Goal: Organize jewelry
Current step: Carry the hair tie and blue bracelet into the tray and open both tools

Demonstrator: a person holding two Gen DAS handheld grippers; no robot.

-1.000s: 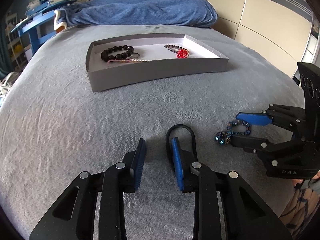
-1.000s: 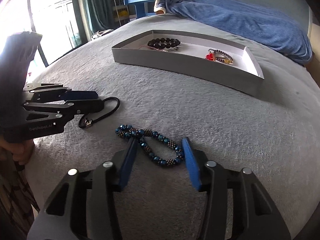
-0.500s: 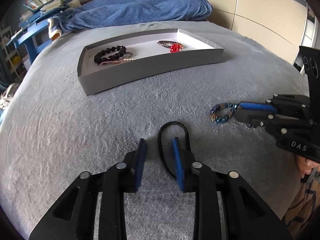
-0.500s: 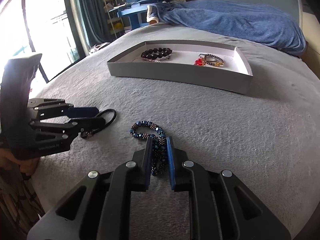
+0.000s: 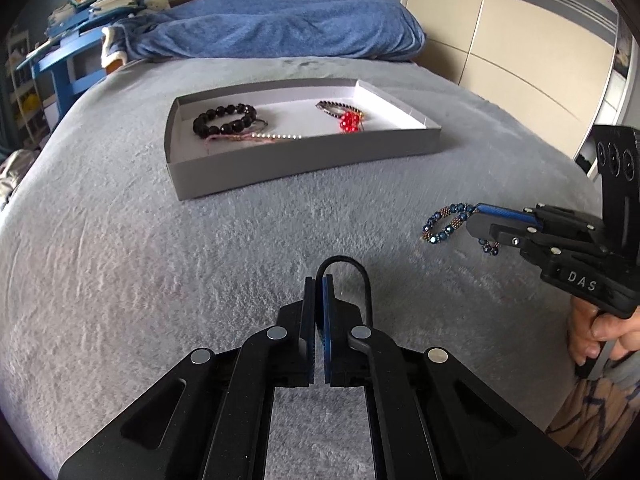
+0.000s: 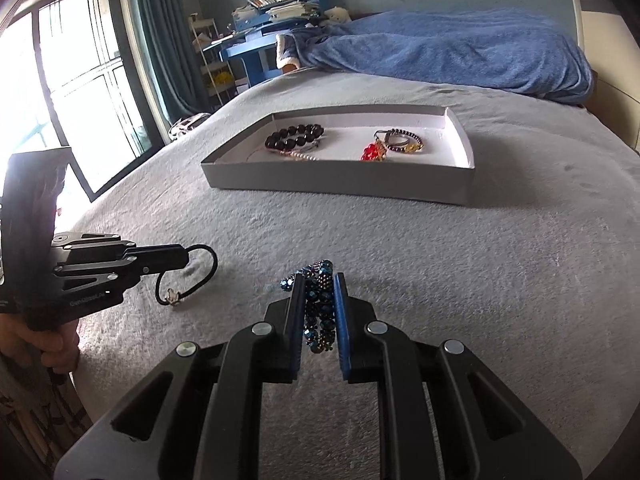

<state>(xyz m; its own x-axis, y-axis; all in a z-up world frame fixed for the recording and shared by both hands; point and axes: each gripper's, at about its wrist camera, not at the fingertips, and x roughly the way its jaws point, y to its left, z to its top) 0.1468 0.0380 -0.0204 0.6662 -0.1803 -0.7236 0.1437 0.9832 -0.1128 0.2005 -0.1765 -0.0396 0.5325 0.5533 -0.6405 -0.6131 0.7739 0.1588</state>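
L gripper (image 5: 319,280) is pinching a thin black cord loop (image 5: 352,276) w/ jaws fully closed. R gripper (image 6: 318,280) is clamping a faceted blue bead bracelet (image 6: 318,300), bunched (glossy, some bronze beads). Both sit near on the fuzzy grey blanket (image 5: 120,260); the flat grey tray (image 5: 304,160) is lying far.

Home bedroom. Grey bedspread (image 5: 200,280) fills foreground; rumpled blue blanket (image 5: 280,28) at 12 o'clock; blue desk (image 6: 256,48) stacked with books; curtained window (image 6: 80,92) at 10 o'clock; wardrobe doors (image 5: 520,60) at 2 o'clock.
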